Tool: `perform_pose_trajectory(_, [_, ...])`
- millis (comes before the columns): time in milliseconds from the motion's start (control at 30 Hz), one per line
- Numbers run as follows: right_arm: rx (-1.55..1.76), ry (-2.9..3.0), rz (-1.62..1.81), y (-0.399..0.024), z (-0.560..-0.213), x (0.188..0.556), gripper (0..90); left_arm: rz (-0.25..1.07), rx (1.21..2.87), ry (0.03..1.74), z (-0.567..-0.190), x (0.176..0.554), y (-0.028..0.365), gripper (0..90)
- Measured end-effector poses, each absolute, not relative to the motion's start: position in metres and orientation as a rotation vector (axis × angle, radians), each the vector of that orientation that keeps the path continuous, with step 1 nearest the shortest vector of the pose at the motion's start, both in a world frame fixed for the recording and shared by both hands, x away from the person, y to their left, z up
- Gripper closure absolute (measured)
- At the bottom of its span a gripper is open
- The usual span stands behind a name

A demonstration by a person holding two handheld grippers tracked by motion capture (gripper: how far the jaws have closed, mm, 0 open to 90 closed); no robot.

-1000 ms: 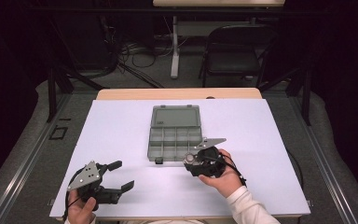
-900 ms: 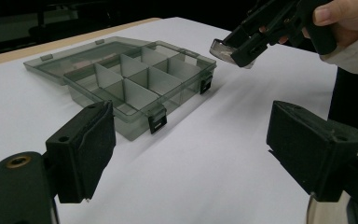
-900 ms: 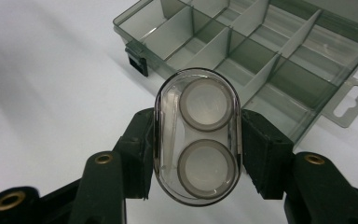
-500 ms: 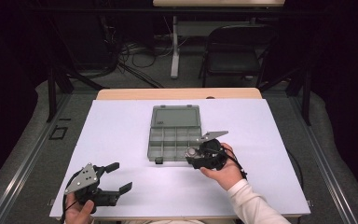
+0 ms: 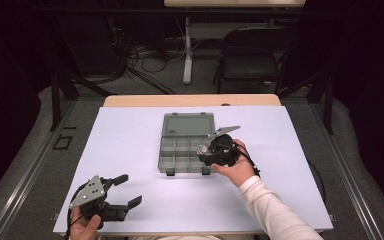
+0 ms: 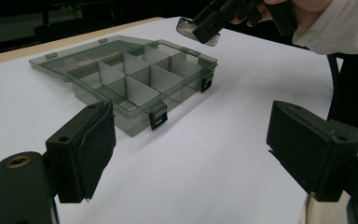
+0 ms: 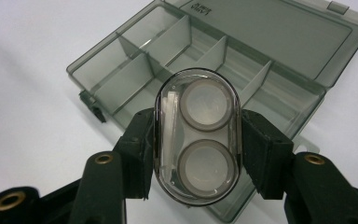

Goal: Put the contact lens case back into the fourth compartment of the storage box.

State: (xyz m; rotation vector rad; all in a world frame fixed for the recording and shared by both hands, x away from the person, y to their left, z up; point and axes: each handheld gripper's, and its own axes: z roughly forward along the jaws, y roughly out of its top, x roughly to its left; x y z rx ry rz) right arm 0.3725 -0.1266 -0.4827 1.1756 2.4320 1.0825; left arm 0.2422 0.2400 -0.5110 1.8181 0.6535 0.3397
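A grey see-through compartment box (image 5: 185, 145) lies open in the middle of the white table, its lid folded back on the far side. My right gripper (image 5: 207, 151) hovers over the box's right front corner, shut on a small clear oval case (image 7: 196, 136) with two round discs inside. The same case (image 6: 198, 31) hangs above the box (image 6: 130, 79) in the left gripper view. My left gripper (image 5: 125, 190) rests near the table's front left edge, open, with nothing between its fingers (image 6: 86, 149). The box's compartments (image 7: 177, 56) look empty.
The white table (image 5: 290, 165) has a wooden strip (image 5: 190, 100) along its far edge. Beyond it stand a dark chair (image 5: 252, 55) and floor cables (image 5: 145, 55). A white sleeve (image 5: 275, 210) crosses the table's front right.
My right gripper has carried the oval case up and left, from the table in front of the box to over its right front corner. The left gripper has drifted slightly toward the front edge.
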Motion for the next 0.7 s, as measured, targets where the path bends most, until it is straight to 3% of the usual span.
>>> perform_pose_trajectory(700, [1.228,2.408,1.075,-0.124,-0.479,0.409,48.7,0.338,1.82,0.646,-0.511,0.243,0.24,16.2])
